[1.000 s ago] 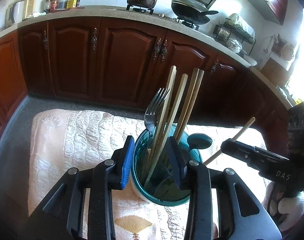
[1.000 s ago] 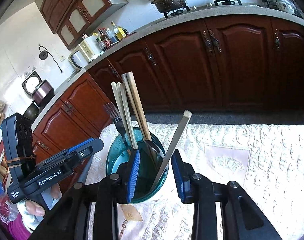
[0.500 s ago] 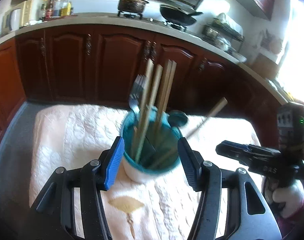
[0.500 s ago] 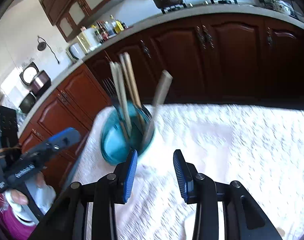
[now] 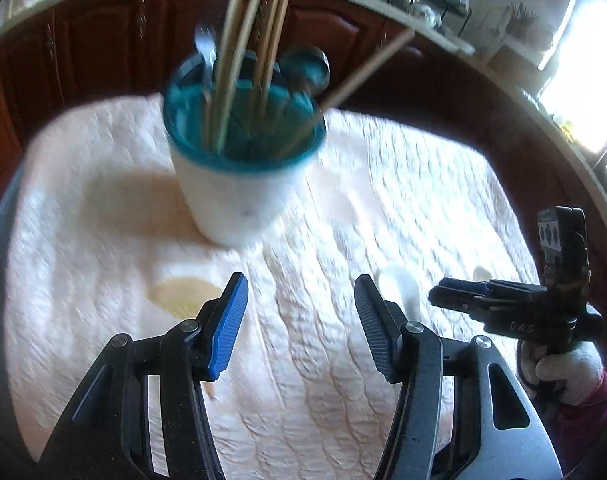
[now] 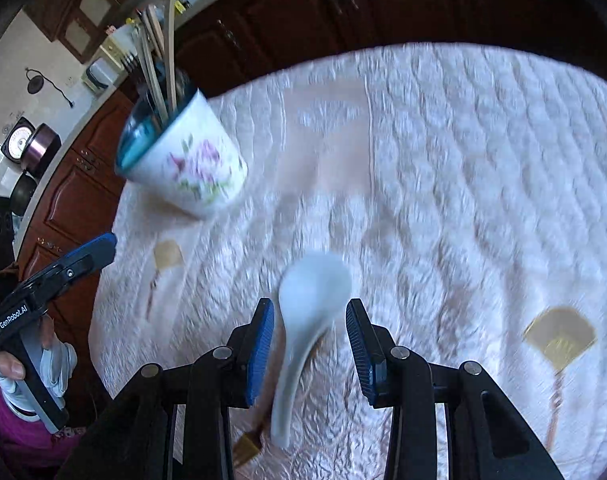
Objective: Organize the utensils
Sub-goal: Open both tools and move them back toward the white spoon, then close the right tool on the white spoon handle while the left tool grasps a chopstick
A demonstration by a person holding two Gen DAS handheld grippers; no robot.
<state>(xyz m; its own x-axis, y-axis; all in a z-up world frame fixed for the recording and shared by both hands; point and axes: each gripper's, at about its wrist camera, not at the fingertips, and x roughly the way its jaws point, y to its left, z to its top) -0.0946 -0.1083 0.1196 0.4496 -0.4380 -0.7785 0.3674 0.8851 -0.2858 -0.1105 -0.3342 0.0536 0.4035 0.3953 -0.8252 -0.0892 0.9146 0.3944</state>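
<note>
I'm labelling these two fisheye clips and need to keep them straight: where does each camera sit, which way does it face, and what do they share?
Left wrist: on the left gripper, looking forward and down over the quilted cloth at the utensil cup; its open fingers show, plus the right gripper and gloved hand.
Right wrist: on the right gripper, facing down at the white spoon lying between its open fingers; the left gripper shows at left.
Shared: cup, cloth, spoon, cabinets.

my left gripper spread wide with nothing between its pads, my right gripper also parted, both angled downward, a gloved hand gripping the right handle, another gloved hand on the left handle
</note>
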